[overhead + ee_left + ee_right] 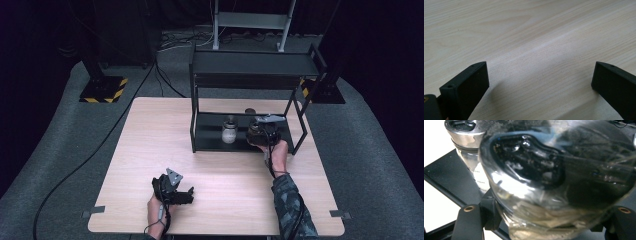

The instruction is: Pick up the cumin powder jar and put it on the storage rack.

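Left tool (187,192) rests low over the near bench (150,150), jaws spread wide with nothing between them, well apart from the work. Right tool (261,134) grips a clear glass jar (554,182) at the lower shelf (210,142) of the black rack (250,65), so the right hand is the one on it. Just left of it stands a metal-lidded jar (229,132), close enough to be knocked; the rack's posts hem in the way out.

A clear glass jar (554,182) with dark contents is clamped between the right gripper's (549,220) black fingers (471,220). At ten o'clock, a second jar with a metal lid (466,135) is seen just behind it, standing on a black shelf (446,177).
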